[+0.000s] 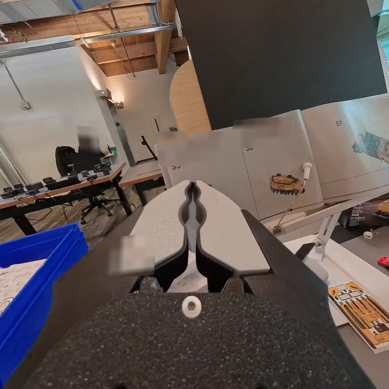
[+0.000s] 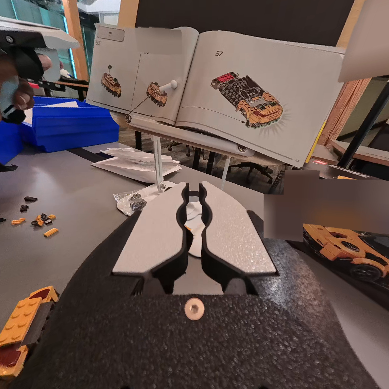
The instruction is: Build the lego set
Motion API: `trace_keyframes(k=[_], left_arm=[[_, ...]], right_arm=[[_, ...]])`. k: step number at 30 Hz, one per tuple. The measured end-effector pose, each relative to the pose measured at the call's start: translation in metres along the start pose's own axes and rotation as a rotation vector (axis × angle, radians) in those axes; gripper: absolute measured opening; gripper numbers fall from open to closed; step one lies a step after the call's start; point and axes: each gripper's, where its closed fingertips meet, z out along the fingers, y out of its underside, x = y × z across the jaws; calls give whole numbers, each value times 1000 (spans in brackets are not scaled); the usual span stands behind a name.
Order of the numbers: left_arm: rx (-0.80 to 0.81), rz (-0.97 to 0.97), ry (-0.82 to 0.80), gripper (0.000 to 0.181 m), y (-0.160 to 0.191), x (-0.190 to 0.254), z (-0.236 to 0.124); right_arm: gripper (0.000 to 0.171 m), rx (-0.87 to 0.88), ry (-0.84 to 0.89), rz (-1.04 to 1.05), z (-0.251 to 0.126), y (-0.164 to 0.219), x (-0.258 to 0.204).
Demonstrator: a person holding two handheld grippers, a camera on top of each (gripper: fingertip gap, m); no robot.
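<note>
My left gripper [image 1: 193,183] is shut with its tips touching and nothing visible between them. It is raised above the table and points at the open instruction book [image 1: 284,168] on its white stand. It also shows at the far left of the right wrist view [image 2: 21,52], held by a hand. My right gripper [image 2: 193,186] hangs low over the grey table with its jaws a narrow gap apart and nothing at the tips. An orange part-built car section [image 2: 19,328] lies at its lower left. Loose orange and black pieces [image 2: 42,219] lie farther left.
The book stand's base [image 2: 192,212] is just ahead of the right gripper, beside a small bag of black parts [image 2: 134,202]. Blue bins [image 2: 73,122] and paper bags [image 2: 136,162] sit behind. The set's box [image 2: 345,252] lies right. A sticker sheet [image 1: 362,315] and a red brick [image 1: 383,261] lie right of the left gripper. There is about 30 cm between the tips of the two grippers. The left gripper is farther from the orange part-built car section [image 2: 19,328], some 35 cm, than the right, some 20 cm.
</note>
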Motion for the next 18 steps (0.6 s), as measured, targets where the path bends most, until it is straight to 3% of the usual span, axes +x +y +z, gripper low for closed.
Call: trace_keyframes(k=[8,18], left_arm=[[30,-23,-2,0,-6,2,-3],[30,-27,-2,0,-7,5,-4]], right_arm=[[4,93,97,6,-8,-16,15],[0,168,73,-24,-14,-32,3]])
